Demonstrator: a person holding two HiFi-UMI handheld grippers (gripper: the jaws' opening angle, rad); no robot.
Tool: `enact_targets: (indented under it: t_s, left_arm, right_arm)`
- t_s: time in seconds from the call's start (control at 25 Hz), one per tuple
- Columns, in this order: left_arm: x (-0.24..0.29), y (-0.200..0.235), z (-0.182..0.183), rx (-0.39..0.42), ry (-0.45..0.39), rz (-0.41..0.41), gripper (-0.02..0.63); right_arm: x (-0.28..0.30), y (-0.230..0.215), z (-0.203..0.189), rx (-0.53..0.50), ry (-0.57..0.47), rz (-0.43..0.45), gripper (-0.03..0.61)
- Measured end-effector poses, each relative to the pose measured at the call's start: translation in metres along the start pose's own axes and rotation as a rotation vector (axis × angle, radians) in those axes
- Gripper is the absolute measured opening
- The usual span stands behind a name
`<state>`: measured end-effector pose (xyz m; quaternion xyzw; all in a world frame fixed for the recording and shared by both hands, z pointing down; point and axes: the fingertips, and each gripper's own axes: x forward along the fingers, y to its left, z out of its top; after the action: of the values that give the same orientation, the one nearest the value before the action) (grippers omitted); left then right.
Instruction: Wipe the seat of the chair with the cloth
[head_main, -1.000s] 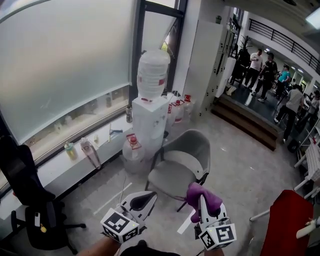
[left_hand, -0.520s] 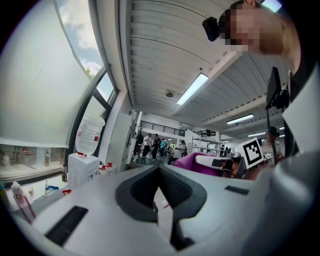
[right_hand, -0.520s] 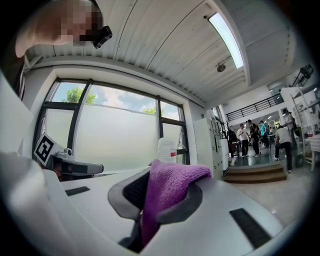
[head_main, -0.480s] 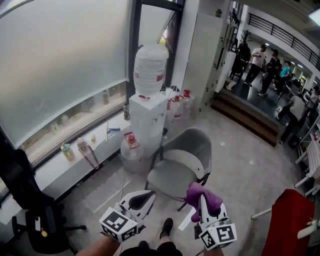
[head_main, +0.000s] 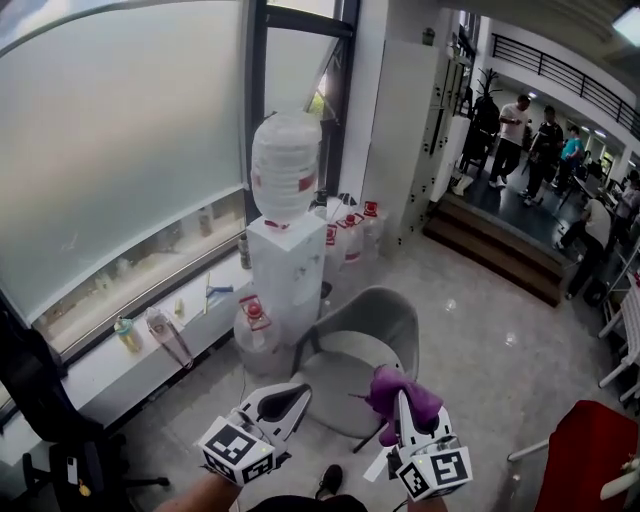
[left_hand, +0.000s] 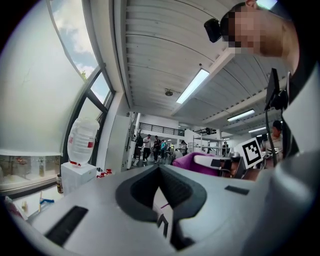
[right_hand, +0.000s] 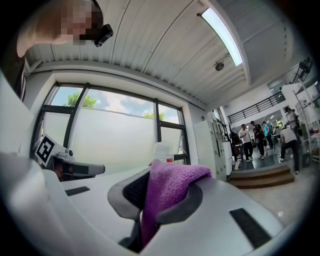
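Chair seat (head_main: 335, 385): grey, below and just ahead of both grippers, a little left of the right gripper (head_main: 403, 412). Cloth (head_main: 400, 390): purple, pinched in the right gripper's closed jaws, over the seat's near right edge. Left gripper (head_main: 285, 398): jaws together, empty, about as near.

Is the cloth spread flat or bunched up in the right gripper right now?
Bunched. The purple cloth is a crumpled wad clamped in the right gripper, bulging up past its jaw tips.
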<state>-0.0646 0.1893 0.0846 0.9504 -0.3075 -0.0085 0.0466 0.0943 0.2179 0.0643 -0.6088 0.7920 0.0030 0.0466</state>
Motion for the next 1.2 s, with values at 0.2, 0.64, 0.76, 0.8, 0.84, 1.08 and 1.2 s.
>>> enact_targets:
  t_s: [0.2, 0.64, 0.76, 0.8, 0.84, 1.08, 1.2]
  left_arm:
    - [0.053, 0.008, 0.004, 0.014, 0.008, -0.015, 0.003]
    - [0.147, 0.014, -0.001, 0.024, 0.048, -0.023, 0.003]
    - [0.164, 0.015, -0.001, 0.034, 0.058, -0.036, 0.003]
    - [0.168, 0.016, -0.001, 0.036, 0.062, -0.041, 0.003]
    - [0.173, 0.018, -0.002, 0.036, 0.066, -0.044, 0.003]
    - [0.195, 0.036, -0.012, 0.029, 0.083, -0.089, 0.003]
    - [0.201, 0.051, -0.014, 0.022, 0.086, -0.122, 0.003]
  right_arm:
    - [0.024, -0.042, 0.001, 0.011, -0.013, -0.016, 0.025]
    - [0.059, -0.122, -0.009, 0.043, -0.008, -0.009, 0.026]
    - [0.068, -0.137, -0.011, 0.046, -0.004, -0.014, 0.025]
    - [0.07, -0.141, -0.011, 0.047, -0.004, -0.019, 0.025]
    - [0.073, -0.144, -0.011, 0.047, -0.004, -0.024, 0.025]
    - [0.089, -0.159, -0.021, 0.043, 0.016, -0.078, 0.025]
    - [0.1, -0.161, -0.027, 0.045, 0.022, -0.12, 0.025]
